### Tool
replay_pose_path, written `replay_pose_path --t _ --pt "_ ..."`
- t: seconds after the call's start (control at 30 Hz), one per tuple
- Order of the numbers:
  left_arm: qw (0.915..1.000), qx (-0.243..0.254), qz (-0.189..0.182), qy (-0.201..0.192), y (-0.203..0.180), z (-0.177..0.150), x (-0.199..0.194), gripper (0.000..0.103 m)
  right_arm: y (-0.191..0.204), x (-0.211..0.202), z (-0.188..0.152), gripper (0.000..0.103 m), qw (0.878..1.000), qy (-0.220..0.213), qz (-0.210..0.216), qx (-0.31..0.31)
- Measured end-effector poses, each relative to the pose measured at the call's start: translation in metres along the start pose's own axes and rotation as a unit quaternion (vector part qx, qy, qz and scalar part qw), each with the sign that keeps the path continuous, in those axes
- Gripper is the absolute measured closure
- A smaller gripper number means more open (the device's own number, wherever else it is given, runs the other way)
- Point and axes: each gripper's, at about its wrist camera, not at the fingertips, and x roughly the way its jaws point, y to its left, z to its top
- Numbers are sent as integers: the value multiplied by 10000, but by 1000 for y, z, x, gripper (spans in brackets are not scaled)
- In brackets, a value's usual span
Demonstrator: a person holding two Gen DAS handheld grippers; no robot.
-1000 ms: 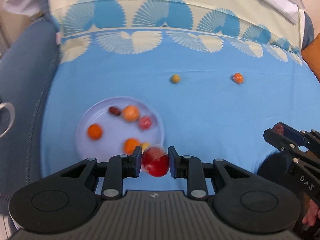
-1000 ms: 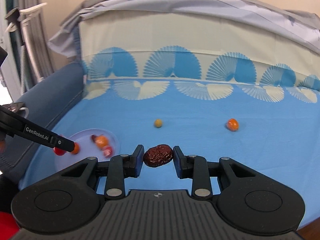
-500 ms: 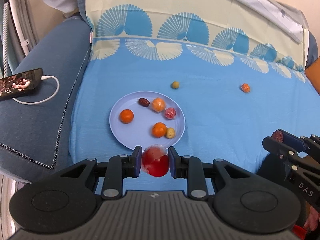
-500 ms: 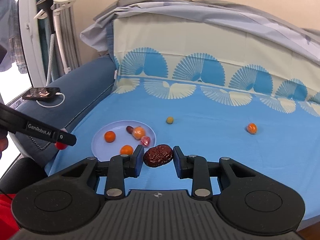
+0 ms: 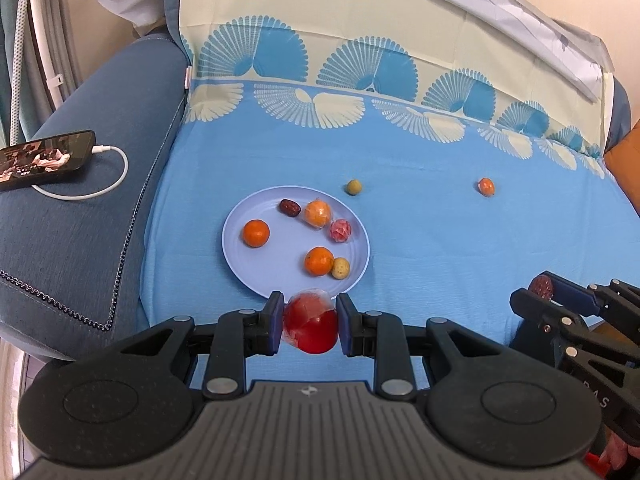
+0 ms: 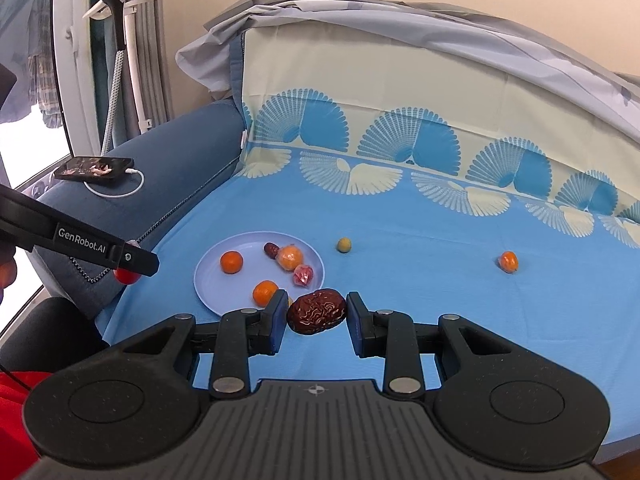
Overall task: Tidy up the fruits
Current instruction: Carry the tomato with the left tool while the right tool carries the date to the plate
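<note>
Change over the last second: both views are swung so the plate (image 5: 240, 236) is shifted from lower left toward frame centre, and motion blur is gone. The phone (image 5: 46, 159) and its white cable (image 5: 116, 178) are now brought into the upper left of the left wrist view. Grips are unchanged.

Left gripper (image 5: 310, 322): jaws held narrow, clamped on the red wrapped fruit (image 5: 312, 324), bottom centre of frame, just below the plate's near rim.

Right gripper (image 6: 316, 312): jaws held narrow on the wrinkled dark date (image 6: 317, 311), bottom centre, just right of the plate's near edge.

Judgement: both loads are lined up for drop-off on the plate; release is not yet done.

On the plate, six pieces are seen: two oranges, a small date, a wrapped orange piece, a pink wrapped piece, a small yellowish one. Still loose on the sheet: a small green fruit (image 5: 354, 187) just beyond the plate's far rim, and an orange fruit (image 5: 486, 186) well to the right.

Surface: a blue sheet (image 5: 440, 248) with fan print, spread over a sofa, so soft and round fruit may roll. The blue armrest (image 5: 72, 240) is seen at left, a garment steamer (image 6: 116, 4) at upper left of the right wrist view, a grey cover (image 6: 440, 28) draped over the backrest.
</note>
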Motion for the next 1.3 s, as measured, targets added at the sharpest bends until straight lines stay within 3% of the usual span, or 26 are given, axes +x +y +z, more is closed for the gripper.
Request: replay_pose_path --t 0.63,1.3 --pt "9999 -90 9 71 7 2 11 73 5 14 1 70 9997 167 75 -138" --pt "9986 -444 251 108 47 26 44 73 24 60 14 70 9978 489 257 -359"
